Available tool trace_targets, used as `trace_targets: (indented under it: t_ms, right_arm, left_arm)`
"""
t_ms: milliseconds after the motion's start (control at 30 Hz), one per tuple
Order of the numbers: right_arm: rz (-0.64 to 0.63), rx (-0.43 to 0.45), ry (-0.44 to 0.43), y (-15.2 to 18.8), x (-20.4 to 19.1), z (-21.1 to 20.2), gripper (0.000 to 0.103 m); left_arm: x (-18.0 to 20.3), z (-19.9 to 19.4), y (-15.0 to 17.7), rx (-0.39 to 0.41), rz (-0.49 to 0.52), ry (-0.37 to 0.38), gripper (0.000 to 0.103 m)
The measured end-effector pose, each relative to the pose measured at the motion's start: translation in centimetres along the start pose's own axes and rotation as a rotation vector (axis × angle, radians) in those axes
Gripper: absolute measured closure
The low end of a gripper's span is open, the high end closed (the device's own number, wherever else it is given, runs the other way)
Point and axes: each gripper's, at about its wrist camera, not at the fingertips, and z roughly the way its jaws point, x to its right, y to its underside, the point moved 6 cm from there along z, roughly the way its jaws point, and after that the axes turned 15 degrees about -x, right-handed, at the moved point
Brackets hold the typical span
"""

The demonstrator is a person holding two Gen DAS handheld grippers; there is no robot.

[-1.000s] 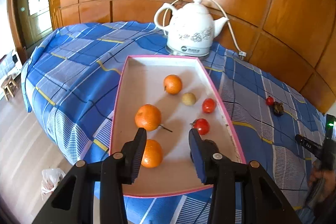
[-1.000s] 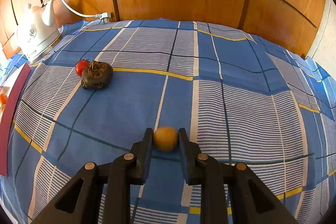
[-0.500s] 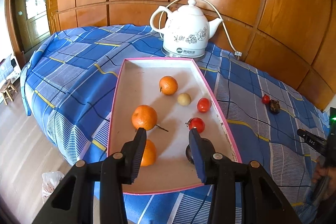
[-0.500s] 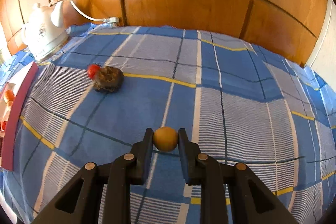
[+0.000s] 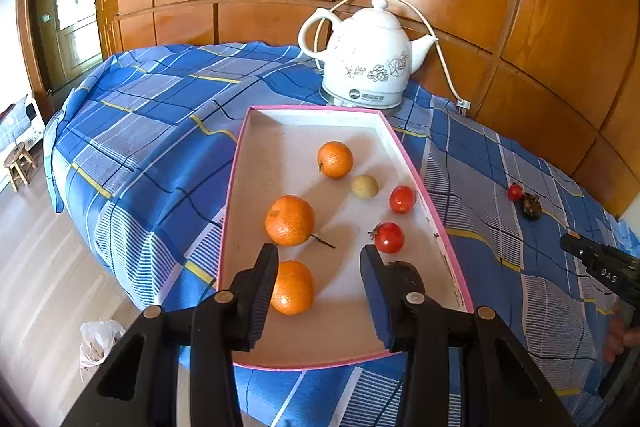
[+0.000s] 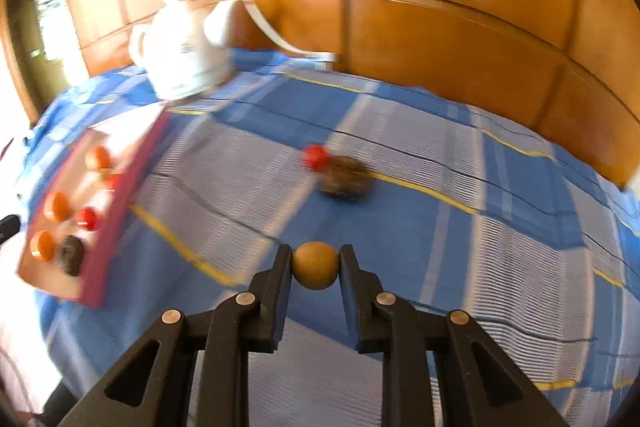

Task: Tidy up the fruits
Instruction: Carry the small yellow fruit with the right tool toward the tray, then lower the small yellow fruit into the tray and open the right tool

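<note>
Right gripper (image 6: 316,267) pinches a tan fruit (image 6: 315,265) above the table (image 6: 460,227); left gripper (image 5: 320,279) hangs spread and empty over the tray (image 5: 424,187).

The tray lies by the table's left edge, before the kettle (image 5: 366,65), holding three oranges (image 5: 289,221), two tomatoes (image 5: 389,237), a pale fruit (image 5: 365,186) and a dark fruit (image 5: 404,277) at its near right corner. Toward the table's back edge a tomato (image 6: 315,157) touches a dark lump (image 6: 344,179).

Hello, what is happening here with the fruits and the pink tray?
A person is sorting fruit with two handheld grippers. The right gripper is shut on a small tan fruit, above the blue checked cloth. The left gripper hangs open and empty over the pink tray, which holds oranges, tomatoes and other fruit. One tomato and a dark fruit lie on the cloth.
</note>
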Motion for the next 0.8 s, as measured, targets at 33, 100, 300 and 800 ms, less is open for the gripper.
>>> trace_targets:
  t_ms: [33, 100, 300, 800]
  right_arm:
    - [-0.014, -0.001, -0.018, -0.2, -0.9, -0.1, 0.08]
    - [-0.054, -0.006, -0.082, -0.8, -3.5, -0.2, 0.08]
    - [-0.154, -0.032, -0.228, -2.6, -10.7, 0.3, 0.08]
    - [-0.359, -0.062, -0.29, -2.7, -21.2, 1.4, 0.08]
  left_arm:
    - [-0.2, 0.0, 0.0, 0.0, -0.004, 0.0, 0.06]
    - [-0.5, 0.0, -0.1, 0.002, -0.014, -0.008, 0.06]
    - [-2.6, -0.3, -0.6, 0.024, -0.069, -0.032, 0.06]
    - [-4.7, -0.1, -0.9, 0.032, -0.126, -0.043, 0.06]
